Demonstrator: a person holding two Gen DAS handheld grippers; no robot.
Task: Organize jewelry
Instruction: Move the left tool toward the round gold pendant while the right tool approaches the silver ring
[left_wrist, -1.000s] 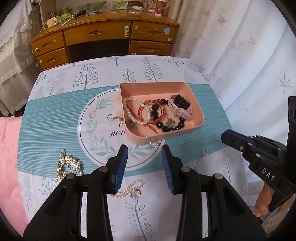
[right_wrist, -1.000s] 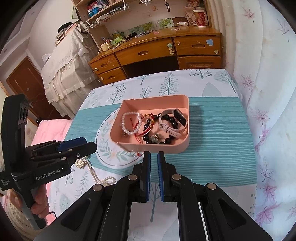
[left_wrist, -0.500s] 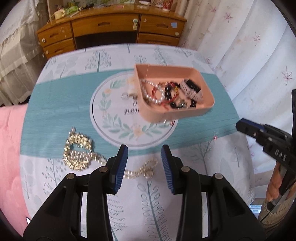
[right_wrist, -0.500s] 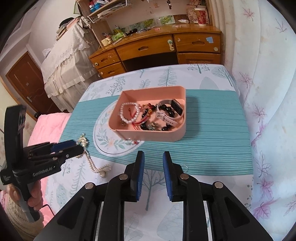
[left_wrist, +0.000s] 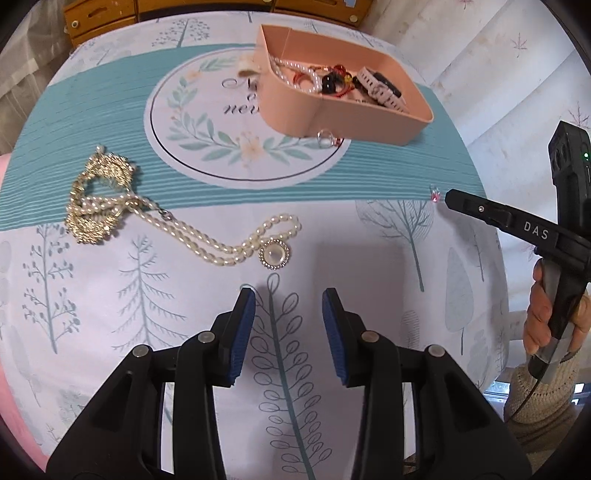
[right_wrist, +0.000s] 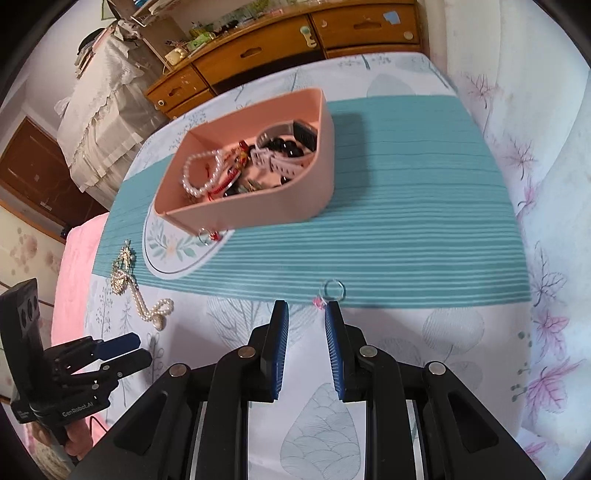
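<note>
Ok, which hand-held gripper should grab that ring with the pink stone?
Right. The right hand-held gripper is open with the pink-stone ring just beyond its fingertips; the left hand-held gripper faces the pearl necklace.

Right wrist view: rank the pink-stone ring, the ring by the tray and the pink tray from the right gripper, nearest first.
From the right gripper:
1. Pink-stone ring, just beyond the fingertips, slightly right.
2. Ring by the tray, farther ahead, to the left, at the tray's near wall.
3. Pink tray, just behind that ring.

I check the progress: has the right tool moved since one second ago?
Yes. The right tool came forward and down toward the ring, and opened wider.
</note>
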